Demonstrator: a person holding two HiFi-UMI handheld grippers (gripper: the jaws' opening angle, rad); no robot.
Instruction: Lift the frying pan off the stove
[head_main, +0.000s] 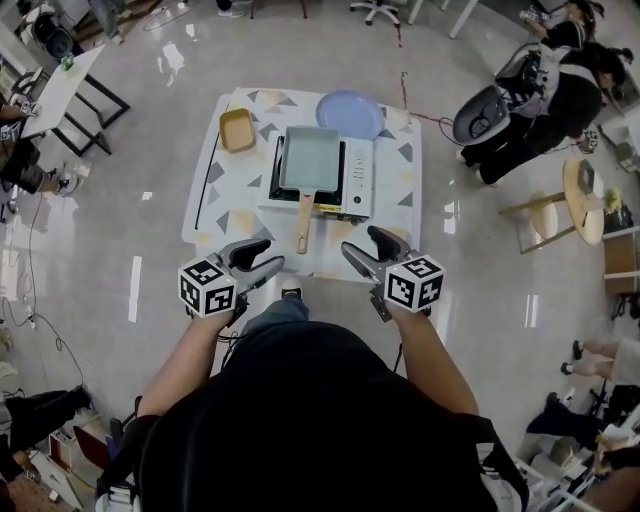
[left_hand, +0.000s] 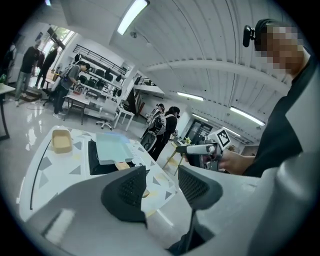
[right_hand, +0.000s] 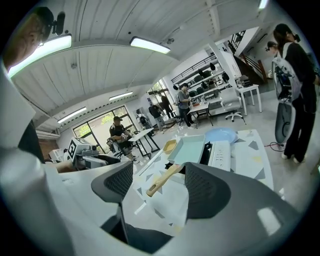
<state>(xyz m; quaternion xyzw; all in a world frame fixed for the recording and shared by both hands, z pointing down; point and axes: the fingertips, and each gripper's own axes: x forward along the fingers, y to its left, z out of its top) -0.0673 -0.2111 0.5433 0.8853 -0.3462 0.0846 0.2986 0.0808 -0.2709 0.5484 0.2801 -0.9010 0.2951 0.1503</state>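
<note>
Resting on stove (head_main: 357, 178): frying pan (head_main: 310, 158) (untouched)

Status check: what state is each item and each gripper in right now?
Pale blue rectangular frying pan with wooden handle: empty, ungripped, handle toward the person.
White portable stove: pan sits on it.
Round blue plate: empty.
Small yellow square dish: empty.
Left gripper: open, nothing between jaws.
Right gripper: open, nothing between jaws.
</note>
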